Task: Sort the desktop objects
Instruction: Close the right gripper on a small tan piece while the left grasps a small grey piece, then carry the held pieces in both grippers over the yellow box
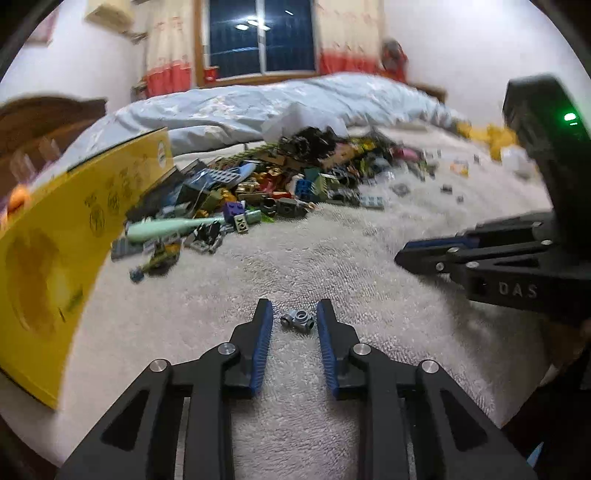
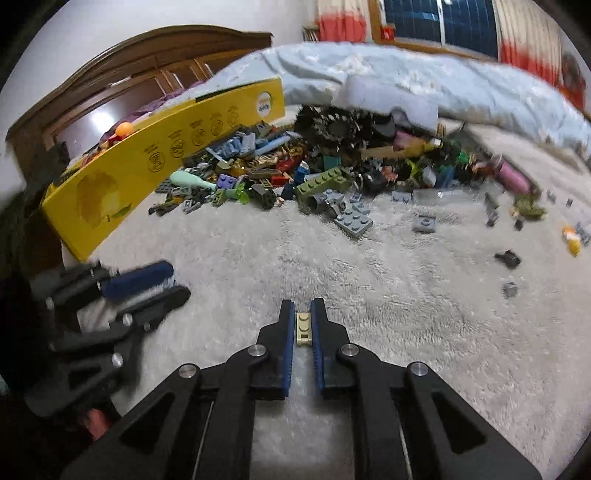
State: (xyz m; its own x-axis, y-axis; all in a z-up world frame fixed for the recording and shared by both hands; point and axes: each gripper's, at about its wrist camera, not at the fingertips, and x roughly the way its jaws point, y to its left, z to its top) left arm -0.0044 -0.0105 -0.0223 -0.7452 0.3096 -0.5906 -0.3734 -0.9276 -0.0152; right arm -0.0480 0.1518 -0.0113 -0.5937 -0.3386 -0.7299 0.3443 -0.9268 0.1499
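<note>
A: Left wrist view, from the left: a yellow box (image 1: 55, 236) stands on edge along the left side of the white towel (image 1: 332, 258) covering the bed. Beside it lies the heap of building bricks (image 1: 266, 184), stretching toward the far edge under a pale blue quilt (image 1: 258, 103). The left tongs (image 1: 294, 317) stand apart, with a small grey piece (image 1: 297, 320) lying on the towel between the blue pads; neither pad presses on it. At the right edge the right tongs (image 1: 402, 254) come in from the side.

B: Can you tell there what the right tongs hold?

A: No, they show side-on only. The right wrist view settles it: the right tongs (image 2: 303, 317) are clamped on a small tan plate (image 2: 304, 328), studs upward, pinched between the pads above the near part of the towel (image 2: 406, 295). That view also shows the left tongs (image 2: 170, 284) blurred at the left, and loose pieces scattered toward the right edge: a grey plate (image 2: 354, 220), a small grey square plate (image 2: 424, 223), a black bit (image 2: 509, 258), an orange piece (image 2: 570, 236).

B: And the room?

A: A dark window (image 1: 260, 35) with red and cream curtains (image 1: 166, 48) on the far wall, and a brown wooden headboard (image 2: 129, 70) behind the yellow box (image 2: 147, 162).
</note>
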